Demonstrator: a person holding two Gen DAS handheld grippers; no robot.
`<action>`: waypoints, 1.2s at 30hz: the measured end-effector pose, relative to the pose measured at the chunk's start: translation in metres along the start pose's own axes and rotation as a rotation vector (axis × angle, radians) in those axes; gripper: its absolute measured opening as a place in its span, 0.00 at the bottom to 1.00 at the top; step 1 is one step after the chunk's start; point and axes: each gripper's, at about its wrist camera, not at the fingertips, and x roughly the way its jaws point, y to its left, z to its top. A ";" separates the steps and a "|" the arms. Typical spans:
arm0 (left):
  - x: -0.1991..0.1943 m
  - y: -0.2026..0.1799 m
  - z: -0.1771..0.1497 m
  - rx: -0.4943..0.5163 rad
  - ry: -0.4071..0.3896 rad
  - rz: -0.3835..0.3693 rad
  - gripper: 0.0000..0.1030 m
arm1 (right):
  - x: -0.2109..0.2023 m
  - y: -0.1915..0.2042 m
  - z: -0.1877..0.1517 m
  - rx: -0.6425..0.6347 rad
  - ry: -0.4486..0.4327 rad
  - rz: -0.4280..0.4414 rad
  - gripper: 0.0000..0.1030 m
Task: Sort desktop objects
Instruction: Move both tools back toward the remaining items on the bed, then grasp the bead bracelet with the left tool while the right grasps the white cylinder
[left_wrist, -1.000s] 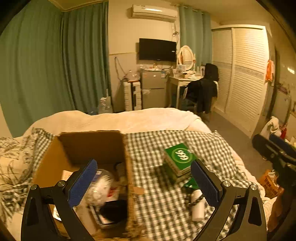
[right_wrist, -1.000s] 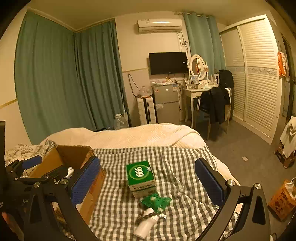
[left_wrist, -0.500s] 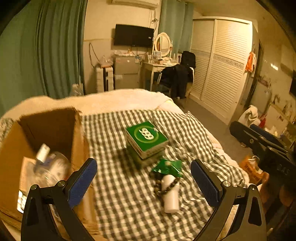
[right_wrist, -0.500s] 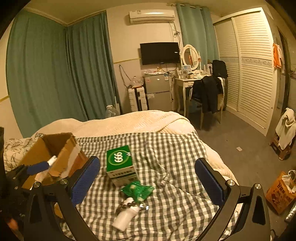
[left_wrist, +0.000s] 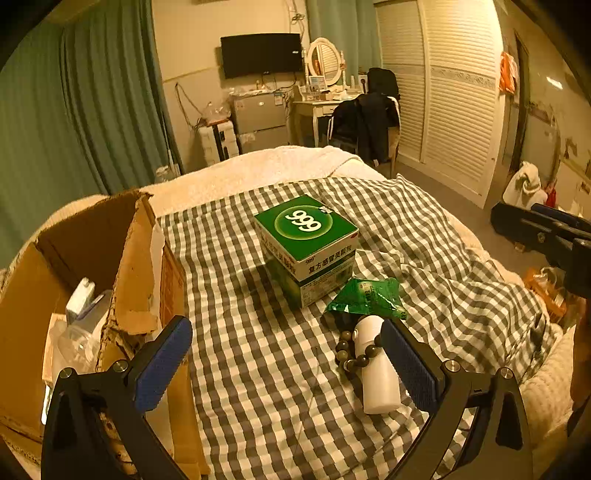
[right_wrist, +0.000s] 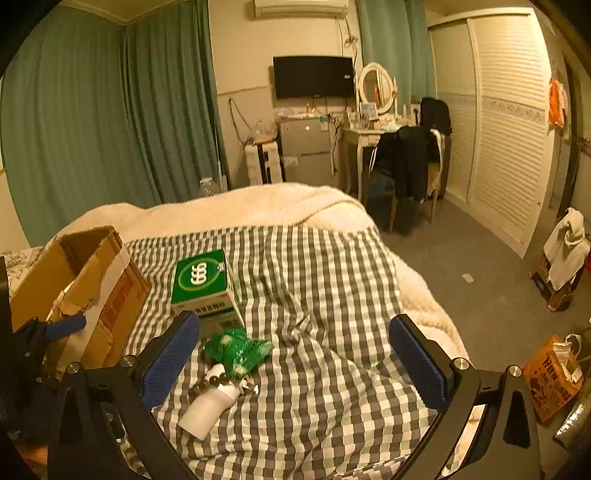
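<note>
A green and white 999 medicine box (left_wrist: 308, 247) (right_wrist: 205, 286) stands on the checked cloth (left_wrist: 258, 369). In front of it lie a green foil packet (left_wrist: 365, 299) (right_wrist: 236, 350), a white bottle (left_wrist: 376, 373) (right_wrist: 208, 406) and a dark bead bracelet (left_wrist: 351, 354) looped over the bottle. An open cardboard box (left_wrist: 92, 280) (right_wrist: 74, 291) at the left holds a plastic bag and small items. My left gripper (left_wrist: 288, 363) is open and empty above the cloth, between the cardboard box and the bottle. My right gripper (right_wrist: 295, 360) is open and empty, right of the packet.
The cloth covers a bed with a cream blanket (right_wrist: 236, 206) behind it. The bed's right edge drops to grey floor (right_wrist: 480, 288). A desk and chair with dark jackets (right_wrist: 402, 162) and a white wardrobe (right_wrist: 506, 129) stand beyond. An orange bag (right_wrist: 550, 376) sits on the floor.
My left gripper has swung right, from over the cardboard box to over the cloth near the bottle. My right gripper has shifted right, so the objects sit further left in its view.
</note>
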 end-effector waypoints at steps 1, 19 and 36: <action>-0.002 -0.001 0.001 0.008 -0.009 -0.013 1.00 | 0.002 0.000 -0.001 -0.003 0.011 0.000 1.00; 0.066 -0.030 -0.012 0.090 0.189 -0.224 0.80 | 0.020 -0.011 -0.011 0.060 0.110 0.055 0.99; 0.081 -0.025 -0.012 0.055 0.198 -0.387 0.11 | 0.057 0.002 -0.040 0.065 0.312 0.096 0.81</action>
